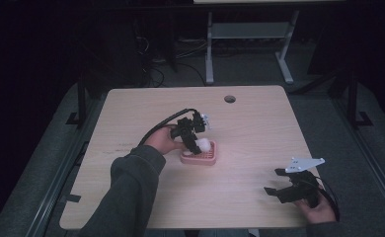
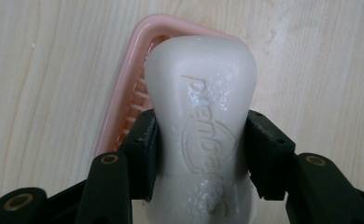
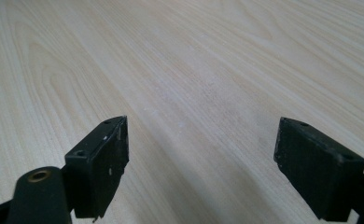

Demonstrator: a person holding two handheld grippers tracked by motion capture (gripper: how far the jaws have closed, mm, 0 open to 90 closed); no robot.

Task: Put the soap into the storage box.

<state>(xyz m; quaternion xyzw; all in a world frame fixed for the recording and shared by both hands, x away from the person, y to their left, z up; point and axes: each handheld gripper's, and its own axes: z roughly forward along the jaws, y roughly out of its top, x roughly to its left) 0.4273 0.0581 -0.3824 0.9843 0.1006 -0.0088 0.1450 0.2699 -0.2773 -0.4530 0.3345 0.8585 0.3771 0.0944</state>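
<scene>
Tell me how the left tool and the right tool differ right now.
The left tool is clamped on a white soap bar; the right tool stands open with nothing between its jaws. The left hangs over the pink soap dish; the right sits near the table's corner. Both are black and hand-held.

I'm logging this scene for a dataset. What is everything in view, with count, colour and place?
bar of soap: one, white, clamped in the left tongs above the dish.
soap dish: one, pink, slatted, mid-table.
table: one, pale wood, with a cable hole at its far edge.
desk frame: one, grey, on the floor beyond.
left tongs: black, shut on the soap.
right tongs: black, open, at the table's near right.
</scene>
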